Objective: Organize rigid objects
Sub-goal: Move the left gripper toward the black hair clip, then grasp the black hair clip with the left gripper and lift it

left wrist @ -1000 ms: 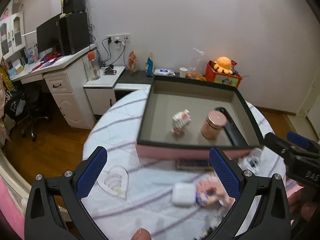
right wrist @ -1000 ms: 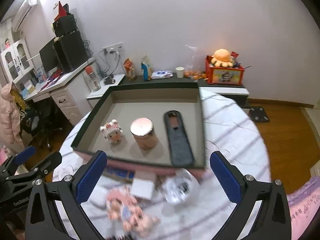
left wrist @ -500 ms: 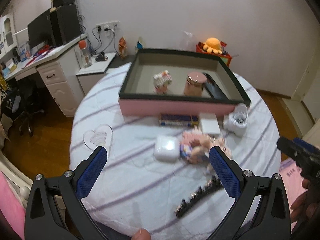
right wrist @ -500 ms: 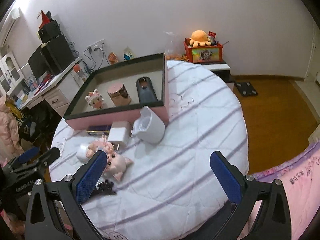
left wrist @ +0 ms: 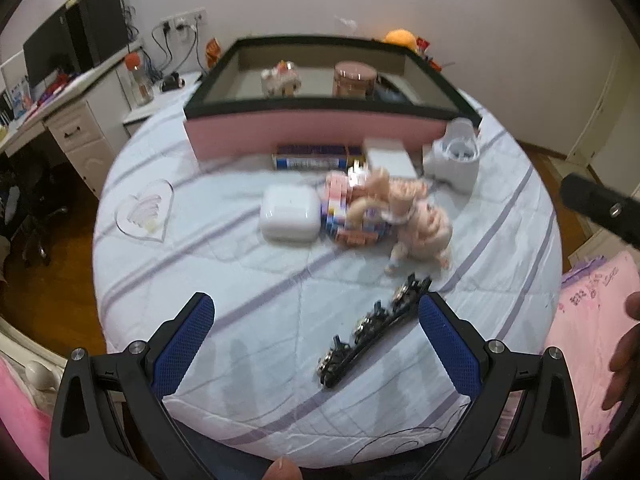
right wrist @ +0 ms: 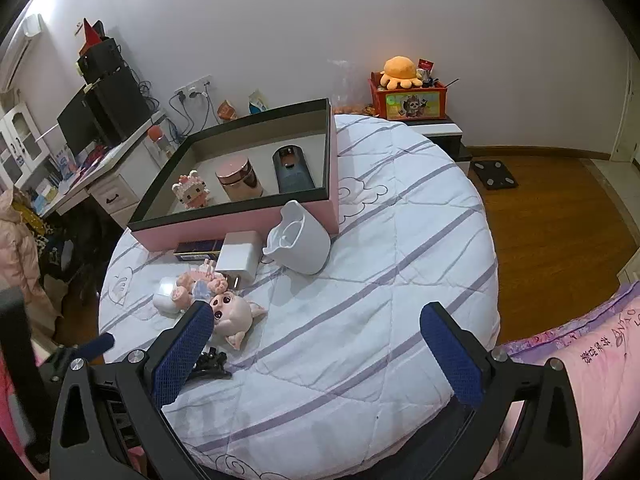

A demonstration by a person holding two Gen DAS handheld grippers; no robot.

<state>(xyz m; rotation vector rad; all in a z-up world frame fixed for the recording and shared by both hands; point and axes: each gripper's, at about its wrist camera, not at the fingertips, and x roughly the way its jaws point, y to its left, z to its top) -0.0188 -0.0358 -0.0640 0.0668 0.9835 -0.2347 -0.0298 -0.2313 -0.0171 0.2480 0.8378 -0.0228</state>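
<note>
Hair clip (left wrist: 372, 330) lies seemingly just ahead of the spread, empty left gripper (left wrist: 316, 344); right gripper (right wrist: 316, 356) likewise gapes.

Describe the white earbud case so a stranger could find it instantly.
On the round table, look in front of the pink box, at the clutter along its near wall. The white earbud case lies at the clutter's left end, beside the pig doll: smooth, rounded, glossy white, unlike the boxy white charger.
</note>
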